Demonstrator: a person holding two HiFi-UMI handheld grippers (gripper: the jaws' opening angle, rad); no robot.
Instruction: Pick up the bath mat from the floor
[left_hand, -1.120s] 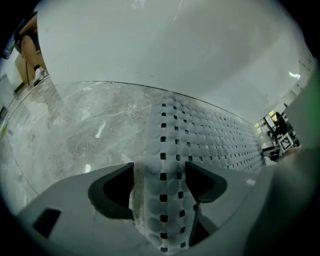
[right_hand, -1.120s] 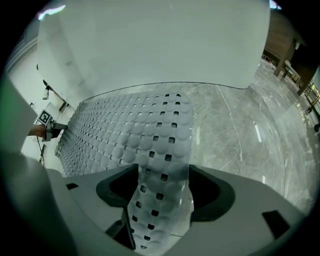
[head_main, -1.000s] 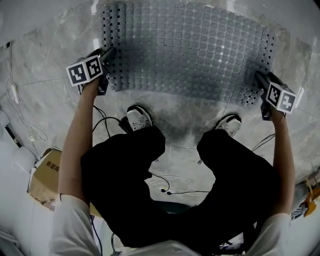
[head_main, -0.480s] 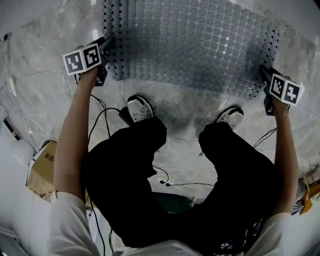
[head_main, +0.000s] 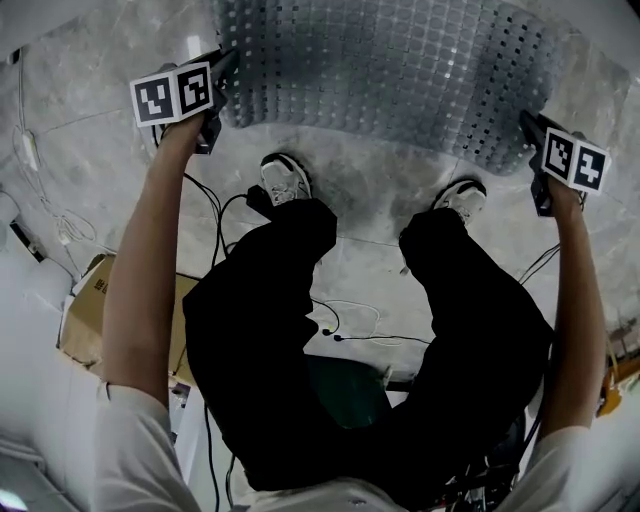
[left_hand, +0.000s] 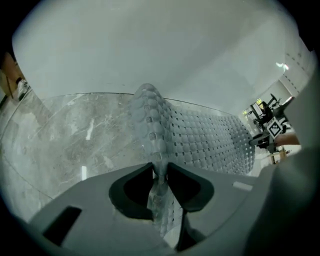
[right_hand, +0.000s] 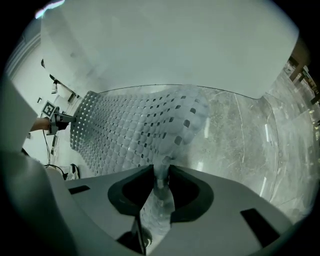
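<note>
The bath mat (head_main: 390, 70) is a translucent grey sheet with rows of bumps and holes, spread on the marble floor ahead of the person's feet. My left gripper (head_main: 222, 70) is at its near left corner and my right gripper (head_main: 527, 125) at its near right corner. In the left gripper view the jaws (left_hand: 160, 172) have just been closing and now pinch a fold of the mat (left_hand: 200, 140). In the right gripper view the jaws (right_hand: 161, 175) have also just closed and press on the mat's edge (right_hand: 135, 130). The near edge hangs lifted between both grippers.
The person's two shoes (head_main: 284, 178) (head_main: 462, 196) stand just behind the mat. Thin cables (head_main: 345, 330) trail over the marble floor (head_main: 90, 150). A cardboard box (head_main: 95, 310) lies at the left. A pale wall (left_hand: 150, 50) rises behind the mat.
Both grippers have closed on the mat's near corners and risen. The mat's near edge has come up off the floor with them.
</note>
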